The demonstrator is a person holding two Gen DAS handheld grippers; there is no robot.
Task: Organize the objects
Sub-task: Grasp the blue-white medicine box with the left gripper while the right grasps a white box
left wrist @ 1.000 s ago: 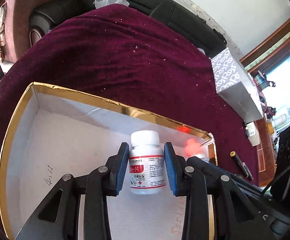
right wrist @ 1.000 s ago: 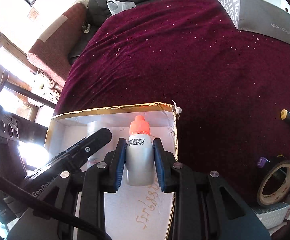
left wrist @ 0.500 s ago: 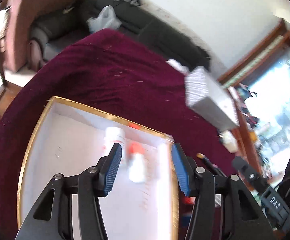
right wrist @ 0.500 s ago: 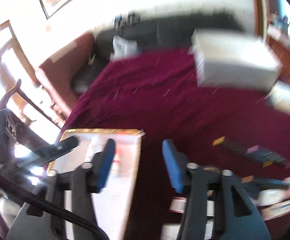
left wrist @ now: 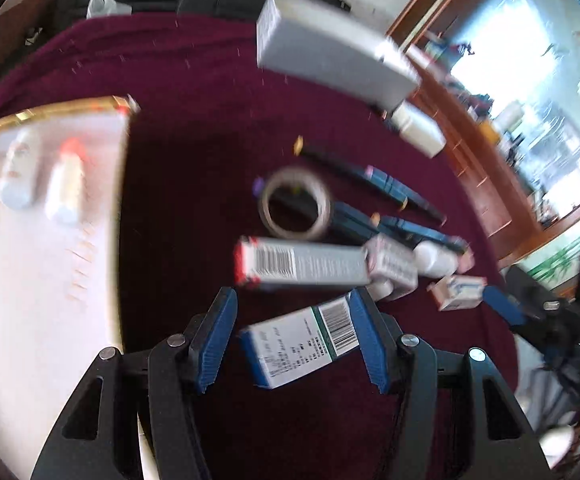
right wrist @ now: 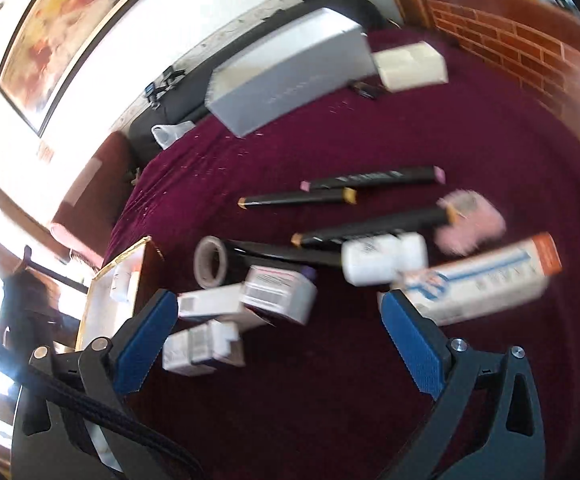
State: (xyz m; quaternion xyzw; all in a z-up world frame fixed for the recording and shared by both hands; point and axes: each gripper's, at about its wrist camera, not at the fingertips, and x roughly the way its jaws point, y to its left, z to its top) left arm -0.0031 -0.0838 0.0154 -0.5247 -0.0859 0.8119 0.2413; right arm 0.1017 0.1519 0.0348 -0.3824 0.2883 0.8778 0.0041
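Now, in the left wrist view, the left hand-held gripper (left wrist: 294, 336) has let go of the white pill bottle (left wrist: 16, 178), which lies in the gold-rimmed box (left wrist: 42, 114) at far left; its jaws, just opening, stand apart over a barcoded carton (left wrist: 302, 344) on the maroon surface (left wrist: 194, 92). In the right wrist view, the right hand-held gripper (right wrist: 278, 340) has released its orange-capped bottle, jaws just opened wide and empty, above scattered cartons and markers (right wrist: 370, 178); a framed painting (right wrist: 62, 28) hangs behind.

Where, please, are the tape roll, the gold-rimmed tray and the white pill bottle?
tape roll (left wrist: 295, 209): left wrist view, near rim.
gold-rimmed tray (left wrist: 50, 107): left wrist view, far gold edge.
white pill bottle (right wrist: 382, 258): right wrist view, body.
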